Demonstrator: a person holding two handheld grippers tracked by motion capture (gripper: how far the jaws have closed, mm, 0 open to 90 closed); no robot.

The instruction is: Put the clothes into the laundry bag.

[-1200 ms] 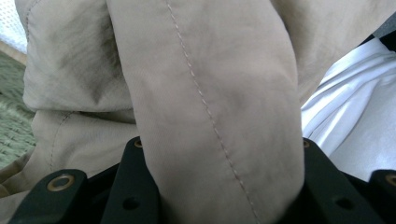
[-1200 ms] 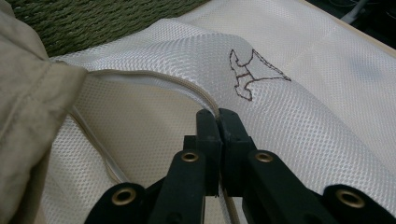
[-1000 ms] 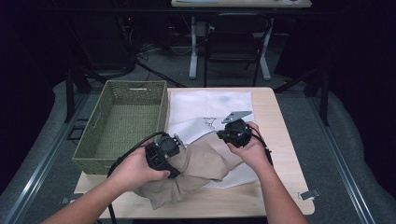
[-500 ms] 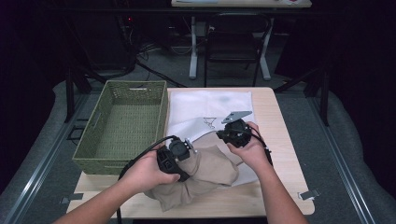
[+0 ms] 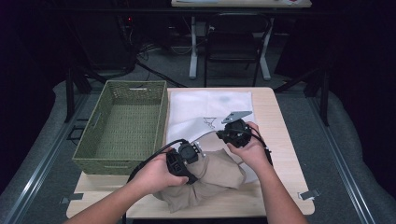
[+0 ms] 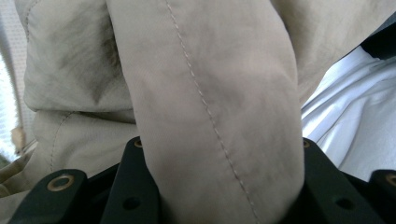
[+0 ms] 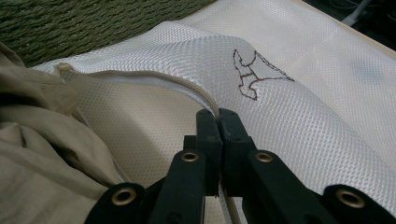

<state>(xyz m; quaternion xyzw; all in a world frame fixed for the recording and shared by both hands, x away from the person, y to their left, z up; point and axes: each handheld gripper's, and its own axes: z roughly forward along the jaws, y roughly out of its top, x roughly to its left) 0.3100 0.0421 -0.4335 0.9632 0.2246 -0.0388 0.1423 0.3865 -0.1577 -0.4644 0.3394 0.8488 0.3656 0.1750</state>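
A dim room, chair and cables behind, and a pale wooden table [image 5: 280,140] with a green woven basket [image 5: 122,123] sitting empty on its left side. The right gripper [image 7: 218,122] has its jaws pressed together on the zip-edged rim of the white mesh laundry bag [image 7: 299,116], lifting it, and I'd say that's to hold the mouth open. The left gripper [image 5: 187,156] is clamped on a fold of crumpled beige fabric garment [image 6: 210,107], whose bulk lies right at the bag's mouth, touching the mesh, apparently headed inside.
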